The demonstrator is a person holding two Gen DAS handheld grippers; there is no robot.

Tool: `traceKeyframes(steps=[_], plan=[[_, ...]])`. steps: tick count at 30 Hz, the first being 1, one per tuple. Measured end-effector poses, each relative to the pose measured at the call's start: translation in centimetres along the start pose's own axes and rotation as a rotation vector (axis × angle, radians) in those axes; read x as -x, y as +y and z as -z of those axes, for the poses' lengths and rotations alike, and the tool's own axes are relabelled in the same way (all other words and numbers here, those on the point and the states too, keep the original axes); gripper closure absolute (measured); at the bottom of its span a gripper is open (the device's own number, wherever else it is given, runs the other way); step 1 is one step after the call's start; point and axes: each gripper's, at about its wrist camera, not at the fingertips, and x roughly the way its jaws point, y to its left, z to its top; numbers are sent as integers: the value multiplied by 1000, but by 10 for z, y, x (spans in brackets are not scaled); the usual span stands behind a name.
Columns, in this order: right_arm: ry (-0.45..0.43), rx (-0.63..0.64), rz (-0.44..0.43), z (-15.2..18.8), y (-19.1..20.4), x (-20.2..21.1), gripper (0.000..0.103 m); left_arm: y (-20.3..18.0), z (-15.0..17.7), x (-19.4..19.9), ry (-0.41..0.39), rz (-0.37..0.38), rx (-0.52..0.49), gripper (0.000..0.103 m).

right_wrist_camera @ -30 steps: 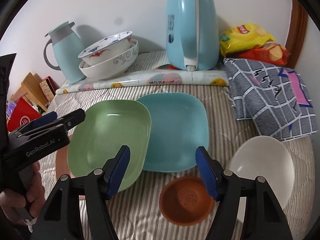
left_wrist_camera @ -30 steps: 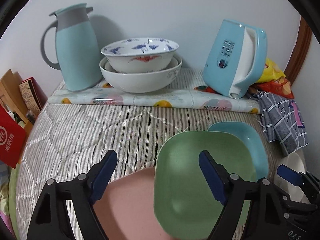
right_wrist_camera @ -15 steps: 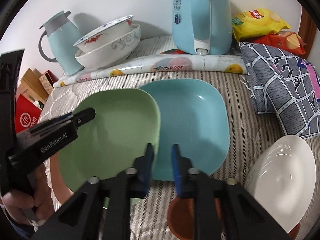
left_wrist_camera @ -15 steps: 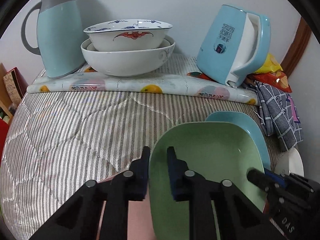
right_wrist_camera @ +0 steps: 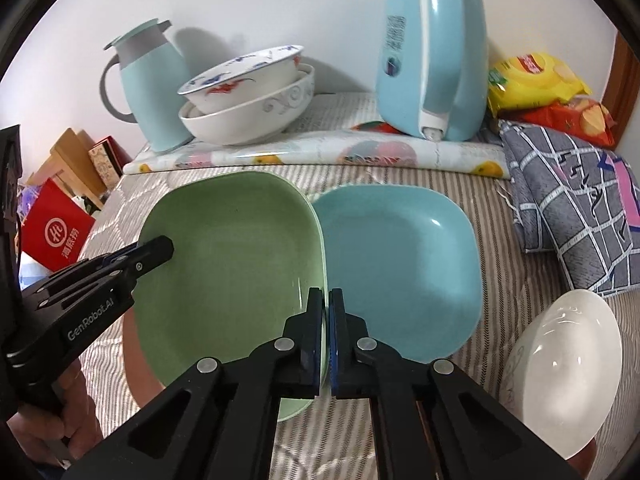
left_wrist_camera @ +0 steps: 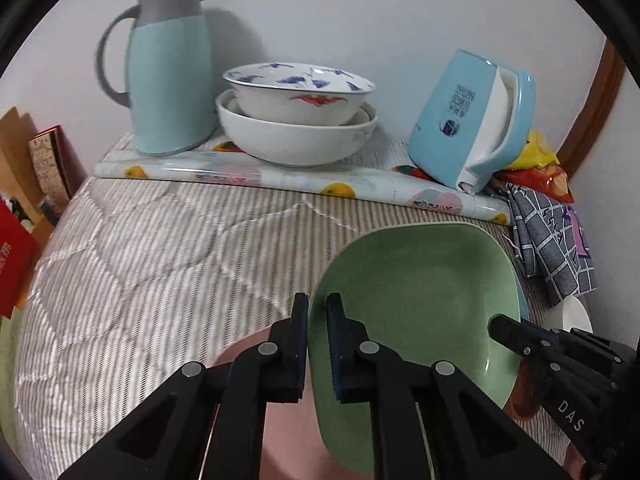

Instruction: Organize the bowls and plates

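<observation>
The green plate sits tilted above the striped bed cover, gripped on opposite rims: the left gripper has its jaws pinching the plate's left edge, and the right gripper has its jaws pinching the right edge. In the right wrist view the green plate overlaps the left rim of the blue plate, which lies flat on the cover, while a pink plate shows beneath the green one. A white bowl sits right of the blue plate, and two stacked bowls stand behind, between the thermos jug and the blue kettle.
</observation>
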Motion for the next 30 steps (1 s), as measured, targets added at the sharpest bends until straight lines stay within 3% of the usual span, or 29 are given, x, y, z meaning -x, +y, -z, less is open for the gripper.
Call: traceKeyframes(steps=[13, 27, 29, 30], plan=[[37, 88, -55, 7, 48, -5, 99, 47, 27, 23, 21, -46, 96, 93], [113, 79, -49, 13, 49, -31, 93, 54, 47, 6, 90, -62, 125, 93], [113, 81, -51, 14, 50, -33, 93, 57, 47, 5, 101, -71, 144, 85], [112, 82, -55, 15, 50, -33, 93, 57, 47, 5, 105, -68, 146, 72]])
